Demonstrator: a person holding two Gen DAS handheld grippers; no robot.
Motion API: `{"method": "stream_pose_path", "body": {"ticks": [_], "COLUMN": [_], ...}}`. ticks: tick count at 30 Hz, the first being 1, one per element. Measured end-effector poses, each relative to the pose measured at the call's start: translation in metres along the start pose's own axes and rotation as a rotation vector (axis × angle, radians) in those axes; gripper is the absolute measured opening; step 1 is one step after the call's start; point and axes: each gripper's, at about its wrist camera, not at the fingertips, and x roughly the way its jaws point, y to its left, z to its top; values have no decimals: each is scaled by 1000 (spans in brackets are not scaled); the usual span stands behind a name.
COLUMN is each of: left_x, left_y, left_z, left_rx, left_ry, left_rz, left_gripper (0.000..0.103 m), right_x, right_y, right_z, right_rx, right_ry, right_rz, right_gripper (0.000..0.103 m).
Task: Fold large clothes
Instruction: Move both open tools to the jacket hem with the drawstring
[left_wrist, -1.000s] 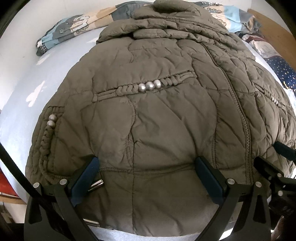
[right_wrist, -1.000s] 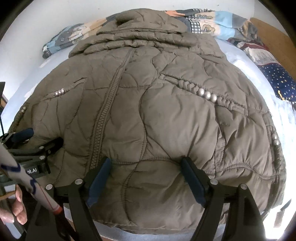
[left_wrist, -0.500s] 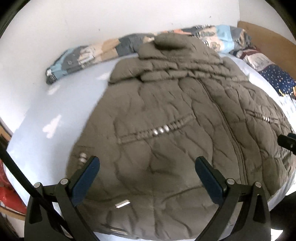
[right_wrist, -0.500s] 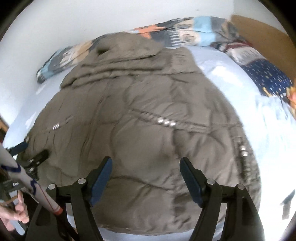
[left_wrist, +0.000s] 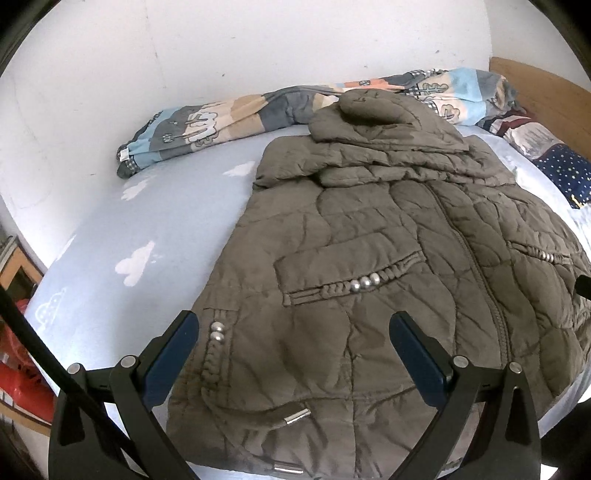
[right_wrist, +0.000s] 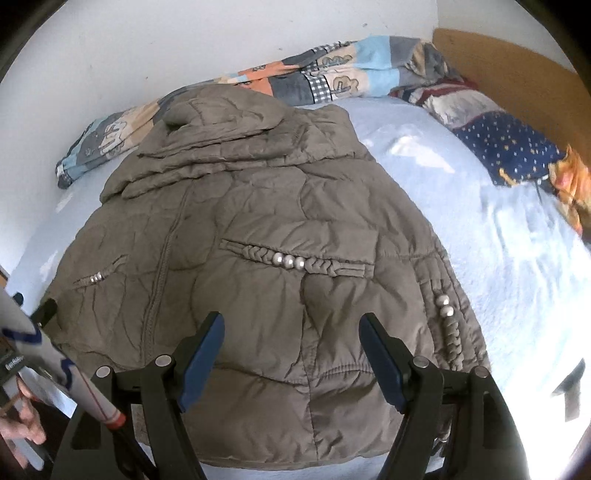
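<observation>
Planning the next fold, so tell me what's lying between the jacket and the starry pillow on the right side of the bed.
Nothing: only bare light blue sheet separates the jacket from the starry pillow, clearest in the right wrist view.

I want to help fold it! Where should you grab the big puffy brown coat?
Probably the coat's bottom hem, from the near edge of the bed. The coat lies flat, front up, hood far away, so the hem is the closest loose edge. The left gripper and right gripper are open above it.
</observation>
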Motion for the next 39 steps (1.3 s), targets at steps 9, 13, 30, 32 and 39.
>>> {"method": "stream_pose_path", "body": {"ticks": [9,13,30,32,39], "left_x": [9,9,13,13,17], "left_y": [12,17,41,42,53], "left_z": [-3,-6,-19,-20,-31], "left_rx": [-65,-73,-99,-94,-88], "left_ry": [56,62,97,96,124], "left_rz": [-5,-5,14,20,29], "left_gripper": [103,103,103,103,103], "right_x": [2,2,0,0,3], "right_y": [-6,-12,-24,-24,-26], "right_z": [-7,-11,-17,-17,-19], "right_rx": [-34,-25,-3,-11,-12], "right_ry": [-10,1,6,5,15], "right_rz": [-58,-58,-88,-93,-111], "right_gripper": [79,79,80,80,80]}}
